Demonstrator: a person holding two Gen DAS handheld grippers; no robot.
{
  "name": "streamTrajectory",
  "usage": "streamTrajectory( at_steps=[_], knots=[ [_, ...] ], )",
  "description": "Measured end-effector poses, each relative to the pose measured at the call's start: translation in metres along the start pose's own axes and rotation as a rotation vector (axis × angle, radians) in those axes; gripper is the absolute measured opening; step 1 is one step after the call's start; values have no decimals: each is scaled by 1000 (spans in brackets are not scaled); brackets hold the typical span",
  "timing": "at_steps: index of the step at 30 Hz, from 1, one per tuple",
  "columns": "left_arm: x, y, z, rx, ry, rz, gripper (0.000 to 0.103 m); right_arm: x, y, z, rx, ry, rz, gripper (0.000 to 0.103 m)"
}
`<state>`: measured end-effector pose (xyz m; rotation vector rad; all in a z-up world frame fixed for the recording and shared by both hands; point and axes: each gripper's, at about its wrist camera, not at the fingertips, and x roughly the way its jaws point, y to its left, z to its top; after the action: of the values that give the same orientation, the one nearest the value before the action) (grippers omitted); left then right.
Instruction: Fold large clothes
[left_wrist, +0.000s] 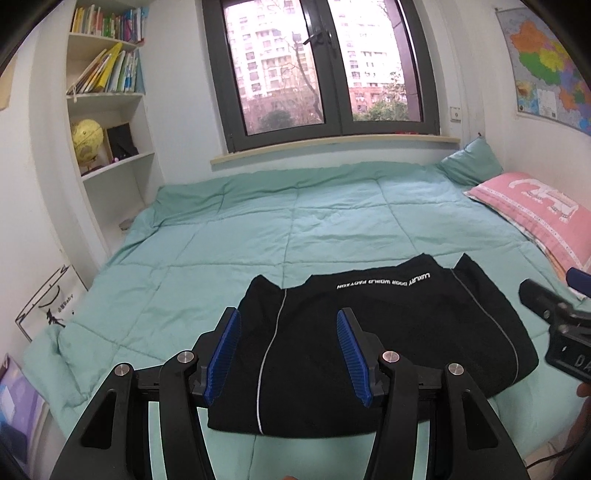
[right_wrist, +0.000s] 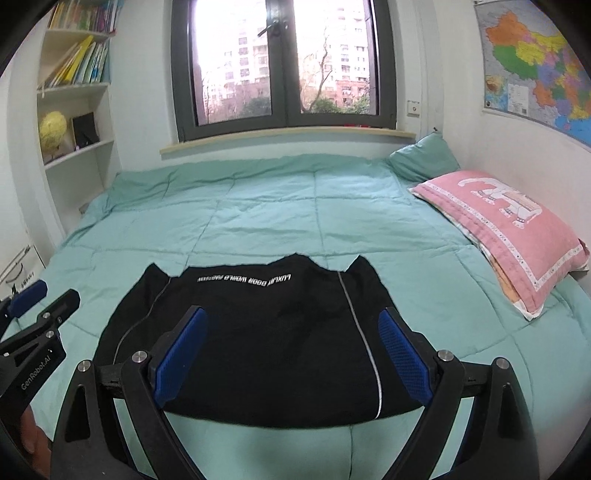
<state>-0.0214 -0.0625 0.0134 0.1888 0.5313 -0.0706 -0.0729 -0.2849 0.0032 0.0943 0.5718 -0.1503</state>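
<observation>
Left gripper (left_wrist: 288, 350) held above near edge of bed, jaws apart, nothing between blue pads (left_wrist: 225, 354). Right gripper (right_wrist: 291, 354) alongside, jaws likewise spread, empty. Below both: black garment (left_wrist: 388, 332) folded into compact rectangle, white lettering across far side, thin pale piping down each side. Garment lies flat on mint green quilt (left_wrist: 258, 221), near front edge. Pink pillow (right_wrist: 509, 229) off right, apart from garment. Window (left_wrist: 321, 62) behind bed.

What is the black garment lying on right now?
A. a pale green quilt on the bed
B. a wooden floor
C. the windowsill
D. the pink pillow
A: the folded black garment lies flat on the pale green quilt, apart from the pink pillow off to its right.
</observation>
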Motion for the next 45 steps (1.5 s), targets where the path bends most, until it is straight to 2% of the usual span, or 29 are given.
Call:
streamTrajectory(
  at_steps=[10,14,18,24,32,45],
  knots=[
    [6,-3,-6,12,32,-9,56,27,5,-14,9,90,10,95],
    [5,-6,-6,17,42,-75,56,33,2,-16,35,122,53,95],
    [2,-11,-7,39,32,-54,56,36,-1,-17,52,132,54,95],
    [3,-11,-7,38,40,-80,56,36,-5,-18,47,128,23,95],
    [4,-13,-7,51,44,-76,56,37,-1,-18,18,139,21,95],
    [11,-10,-7,43,58,-36,56,46,-2,-20,17,166,36,95]
  ],
)
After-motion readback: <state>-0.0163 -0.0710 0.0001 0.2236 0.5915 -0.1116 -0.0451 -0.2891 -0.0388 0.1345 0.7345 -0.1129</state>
